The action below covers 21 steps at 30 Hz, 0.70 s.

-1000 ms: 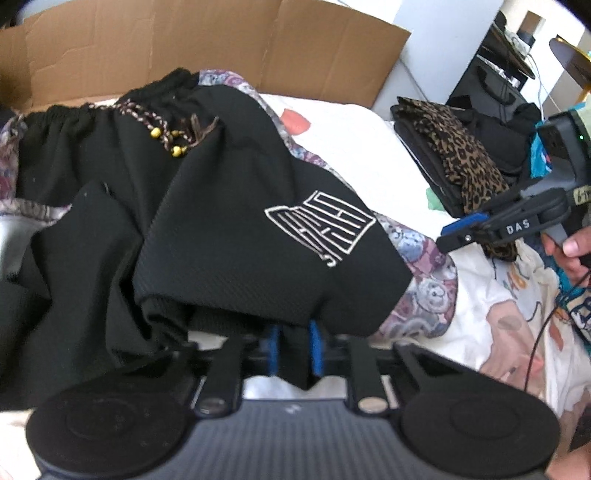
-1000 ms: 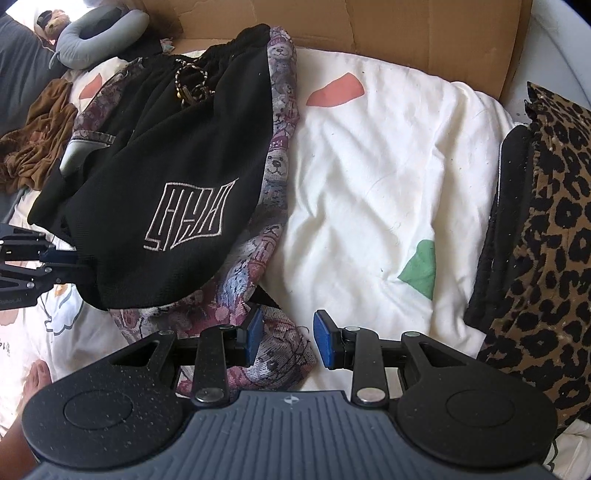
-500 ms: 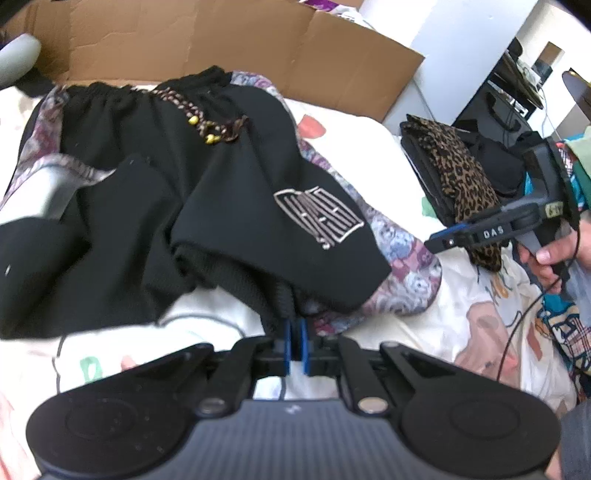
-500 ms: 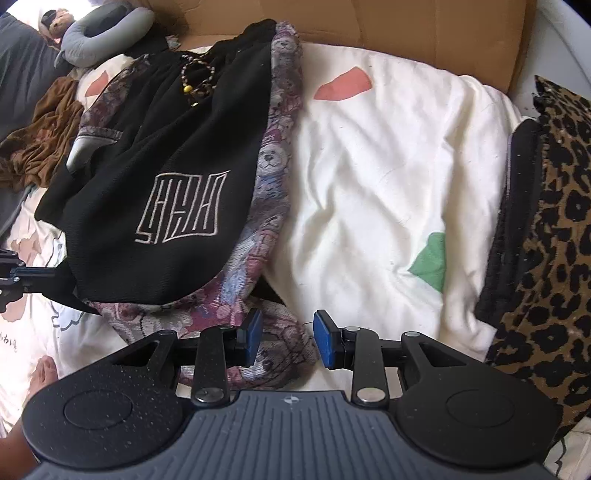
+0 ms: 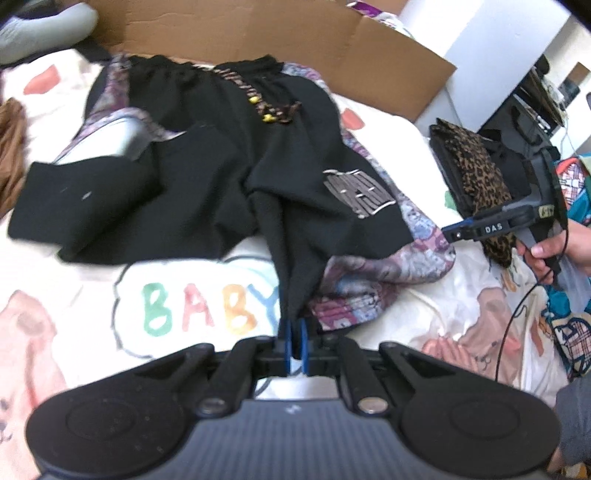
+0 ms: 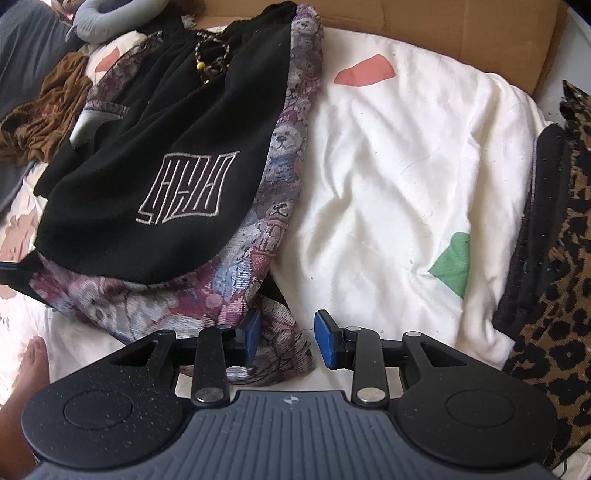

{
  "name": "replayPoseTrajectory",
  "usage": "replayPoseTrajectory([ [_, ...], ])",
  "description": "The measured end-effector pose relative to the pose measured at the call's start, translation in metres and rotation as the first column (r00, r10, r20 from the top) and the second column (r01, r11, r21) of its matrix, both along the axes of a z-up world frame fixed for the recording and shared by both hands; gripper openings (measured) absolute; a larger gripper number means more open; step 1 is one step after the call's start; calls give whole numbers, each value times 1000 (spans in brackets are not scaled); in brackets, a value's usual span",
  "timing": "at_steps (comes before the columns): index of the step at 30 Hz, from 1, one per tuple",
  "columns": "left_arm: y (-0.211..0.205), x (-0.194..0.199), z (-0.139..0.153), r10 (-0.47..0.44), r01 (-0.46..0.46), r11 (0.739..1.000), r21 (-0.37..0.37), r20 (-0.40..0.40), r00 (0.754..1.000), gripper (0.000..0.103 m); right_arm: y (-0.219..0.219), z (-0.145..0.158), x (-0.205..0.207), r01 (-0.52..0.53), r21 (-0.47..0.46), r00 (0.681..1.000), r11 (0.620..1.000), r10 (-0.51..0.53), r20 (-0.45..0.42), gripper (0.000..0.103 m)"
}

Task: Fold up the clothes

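Observation:
Black shorts [image 5: 221, 177] with bear-print side panels and a white outlined logo [image 6: 186, 188] lie on a white printed bedsheet [image 6: 388, 166]. My left gripper [image 5: 294, 328] is shut on a black hem of the shorts, and the cloth runs taut from the pile into its pads. My right gripper [image 6: 286, 332] sits at the shorts' lower right corner, where a thick fold of the bear-print hem [image 6: 280, 332] fills the gap between its blue pads. In the left wrist view the right gripper [image 5: 448, 233] shows at the panel's right edge, held by a hand [image 5: 550, 247].
A folded stack topped with leopard-print cloth [image 6: 554, 240] lies at the right edge of the bed. Brown cardboard [image 5: 258, 33] stands behind the shorts. A brown garment [image 6: 44, 107] and a grey cushion [image 6: 107, 18] are at the far left. Dark furniture [image 5: 517, 122] stands beyond the bed.
My left gripper has drawn back toward the near side with the black hem, pulling it out straight and uncovering the "BABY" print on the sheet. The right gripper has stayed put.

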<state>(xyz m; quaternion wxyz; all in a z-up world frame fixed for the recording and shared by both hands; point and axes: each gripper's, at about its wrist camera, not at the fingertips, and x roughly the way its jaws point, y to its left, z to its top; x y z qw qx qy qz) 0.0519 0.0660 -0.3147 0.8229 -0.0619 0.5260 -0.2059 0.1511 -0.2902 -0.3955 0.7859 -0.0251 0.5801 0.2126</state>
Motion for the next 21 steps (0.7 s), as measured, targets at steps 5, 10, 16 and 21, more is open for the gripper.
replayPoseTrajectory([
  [5, 16, -5, -6, 30, -30, 1000, 4, -63, 998, 5, 5, -12, 0, -18, -11, 1000, 1000, 18, -12, 39],
  [10, 19, -1, 0, 49, -50, 999, -12, -50, 998, 8, 9, -14, 0, -32, -18, 999, 999, 32, -13, 26],
  [16, 11, 12, -5, 72, -73, 997, -38, -45, 996, 52, 11, -11, 1, -28, -21, 999, 999, 27, -17, 9],
  [21, 2, 25, -42, 117, -121, 993, -16, -133, 984, 49, 13, -3, -3, -20, -32, 1000, 999, 19, -7, 6],
])
